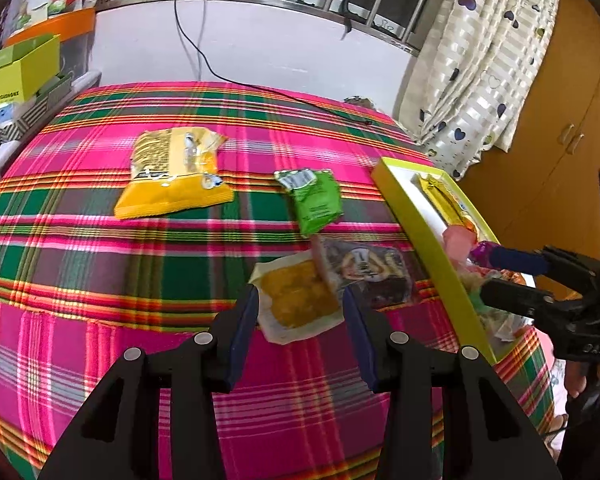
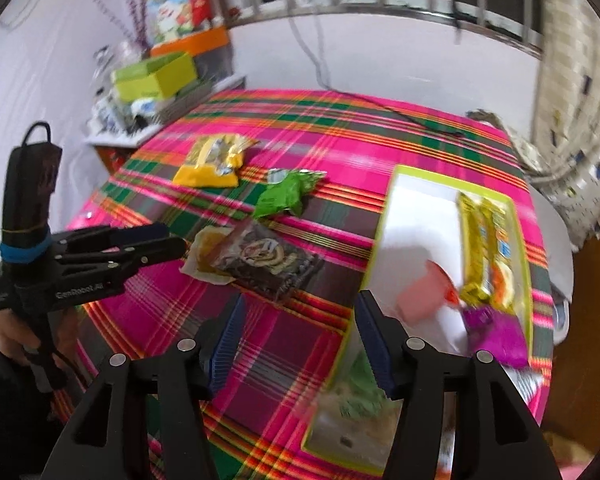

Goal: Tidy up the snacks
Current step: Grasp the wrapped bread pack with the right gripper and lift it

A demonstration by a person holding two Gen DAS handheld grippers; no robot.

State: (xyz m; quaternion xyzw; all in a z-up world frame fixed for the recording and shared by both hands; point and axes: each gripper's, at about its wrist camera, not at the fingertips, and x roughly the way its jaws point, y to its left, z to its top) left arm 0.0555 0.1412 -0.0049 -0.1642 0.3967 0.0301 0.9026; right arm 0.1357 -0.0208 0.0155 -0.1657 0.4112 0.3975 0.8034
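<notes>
On the plaid tablecloth (image 1: 100, 248) lie a yellow chip bag (image 1: 172, 176), a green packet (image 1: 314, 200), a dark cookie packet (image 1: 368, 272) and a clear-wrapped yellow cake (image 1: 296, 304). My left gripper (image 1: 300, 294) is open, its tips on either side of the cake's near end, pads apart from it; the right wrist view shows the left gripper (image 2: 176, 238) just left of the cake (image 2: 206, 252). The lime tray (image 2: 374, 248) holds a yellow bar (image 2: 484, 248), a pink packet (image 2: 424, 296) and a purple packet (image 2: 496, 332). My right gripper (image 2: 302, 298) is open and empty astride the tray's left wall.
A lime box (image 1: 20, 68) and clutter sit on a shelf at far left. A black cable (image 1: 204, 60) runs down the wall onto the table's back. A curtain (image 1: 480, 72) and wooden cabinet (image 1: 560, 120) stand right. A hand (image 2: 8, 336) holds the left gripper.
</notes>
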